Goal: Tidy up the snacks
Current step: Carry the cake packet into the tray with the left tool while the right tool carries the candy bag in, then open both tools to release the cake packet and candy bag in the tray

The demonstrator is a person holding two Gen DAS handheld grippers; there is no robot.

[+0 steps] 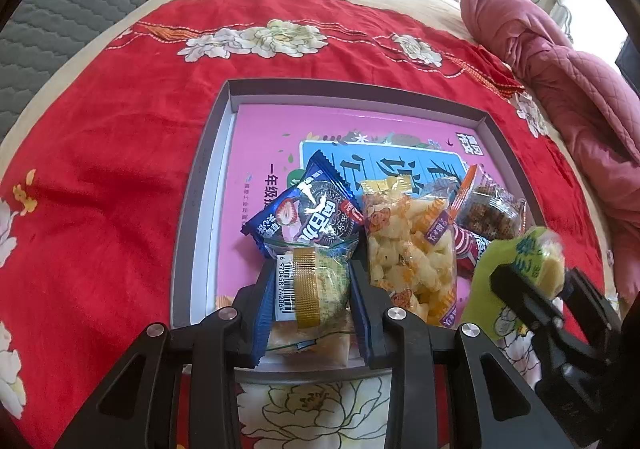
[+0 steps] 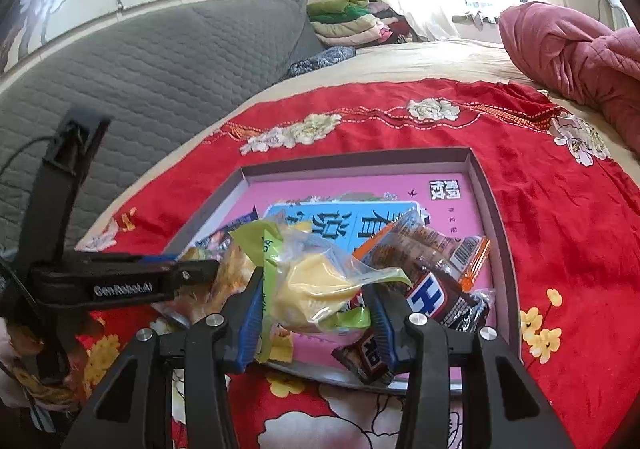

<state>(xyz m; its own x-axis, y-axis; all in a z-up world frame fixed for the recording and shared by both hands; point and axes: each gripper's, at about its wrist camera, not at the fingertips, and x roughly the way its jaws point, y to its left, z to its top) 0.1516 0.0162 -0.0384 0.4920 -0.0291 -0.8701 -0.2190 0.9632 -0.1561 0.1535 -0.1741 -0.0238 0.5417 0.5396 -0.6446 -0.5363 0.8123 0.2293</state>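
Left gripper [image 1: 310, 291]: its blue pads are pressing both sides of a clear cake packet [image 1: 310, 289], the barcode strip facing up; the packet is sitting deep between the fingers, likely so it is not slipping while being carried in.
Right gripper [image 2: 314, 295]: its fingers are closing on a green-edged cake packet [image 2: 316, 285], pinching the loose film around the yellow cake, which looks like a light hold that is sparing the soft cake.
Where the snacks are: both held packets are hanging over the near edge of the shallow grey box [image 1: 200, 177]; just ahead of the left fingers a dark blue cookie packet [image 1: 308, 209] is lying flat, to their right a bag of yellow puffs [image 1: 412, 249] and an orange-trimmed packet [image 1: 488, 205]. Under the right fingers, brown chocolate packets [image 2: 440, 301] are piling up.
Why grouped: judging by the pile, everything is being gathered at the near side of the box.
Edges: the box walls are standing low, so crossing them is asking for only a small lift.
Open room: beyond the pile, the pink sheet [image 1: 360, 125] lining the box is lying bare toward the far wall; left of the left gripper a strip is also staying free.
Crowding: the two grippers are working near each other, the right one showing at the left view's right margin.
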